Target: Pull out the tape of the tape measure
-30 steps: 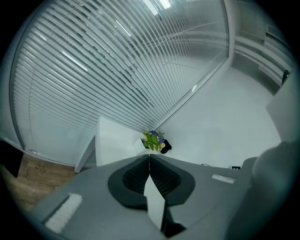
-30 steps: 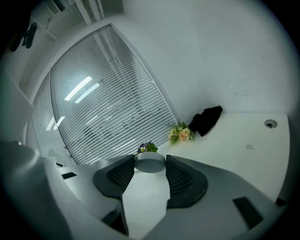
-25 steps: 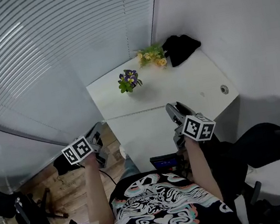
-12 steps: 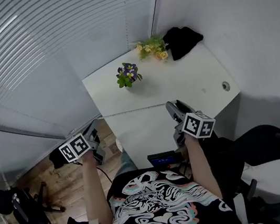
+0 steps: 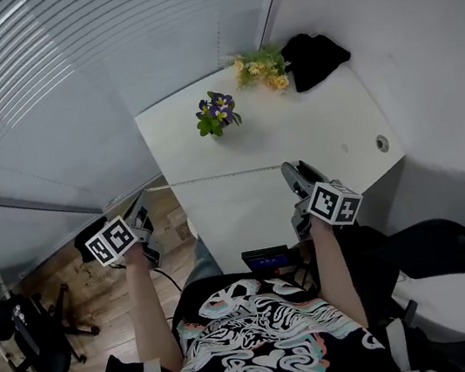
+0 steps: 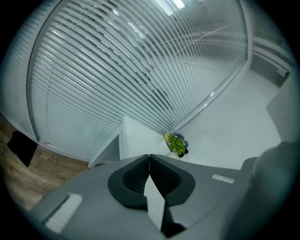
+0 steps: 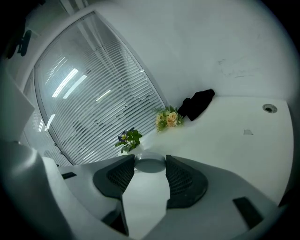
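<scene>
The white table (image 5: pixel 321 135) fills mid-frame in the head view, and the tape (image 5: pixel 213 178) crosses it as a thin line between the grippers. The right gripper (image 7: pixel 150 161) clamps the round grey tape measure (image 7: pixel 150 167). The left gripper (image 6: pixel 149 161), jaws together, seems to pinch the tape's end. Pulling looks under way; the next move calls for spreading the hands apart.

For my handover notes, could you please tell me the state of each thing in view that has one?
left gripper: jaws shut on the end of the tape.
right gripper: jaws closed on the tape measure case.
tape: pulled out, stretched between both grippers.
tape measure case: held, tape drawn from it.
</scene>
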Demonstrator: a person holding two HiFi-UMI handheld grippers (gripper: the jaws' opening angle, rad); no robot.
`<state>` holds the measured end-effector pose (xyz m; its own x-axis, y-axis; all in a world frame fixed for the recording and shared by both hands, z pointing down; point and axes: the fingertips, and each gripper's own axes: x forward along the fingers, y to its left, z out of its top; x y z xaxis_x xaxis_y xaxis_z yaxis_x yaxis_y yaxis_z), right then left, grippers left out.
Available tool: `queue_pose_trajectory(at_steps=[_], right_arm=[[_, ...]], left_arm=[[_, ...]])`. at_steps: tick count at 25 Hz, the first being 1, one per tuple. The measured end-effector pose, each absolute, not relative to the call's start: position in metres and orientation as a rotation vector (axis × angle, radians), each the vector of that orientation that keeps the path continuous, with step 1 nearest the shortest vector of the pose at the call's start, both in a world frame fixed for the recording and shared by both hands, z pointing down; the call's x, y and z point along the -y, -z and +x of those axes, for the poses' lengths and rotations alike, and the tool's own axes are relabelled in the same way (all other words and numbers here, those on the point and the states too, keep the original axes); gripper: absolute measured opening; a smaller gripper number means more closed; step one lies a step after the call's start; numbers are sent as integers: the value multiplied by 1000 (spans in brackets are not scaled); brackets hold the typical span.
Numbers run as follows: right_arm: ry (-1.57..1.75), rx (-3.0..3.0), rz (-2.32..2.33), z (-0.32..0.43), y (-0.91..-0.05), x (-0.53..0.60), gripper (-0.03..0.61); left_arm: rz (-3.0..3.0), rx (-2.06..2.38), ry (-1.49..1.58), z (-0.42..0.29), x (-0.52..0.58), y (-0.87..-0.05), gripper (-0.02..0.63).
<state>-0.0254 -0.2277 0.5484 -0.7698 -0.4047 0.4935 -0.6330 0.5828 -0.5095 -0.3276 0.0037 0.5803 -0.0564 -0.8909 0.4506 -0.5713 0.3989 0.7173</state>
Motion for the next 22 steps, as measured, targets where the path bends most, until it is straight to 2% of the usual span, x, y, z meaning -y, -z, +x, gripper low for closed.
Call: queue_pose_trajectory(at_steps=[22], right_arm=[[-1037,2425,858,-27,-573,235,215]], left_arm=[[1253,1733,420,-336,7,-594,5]])
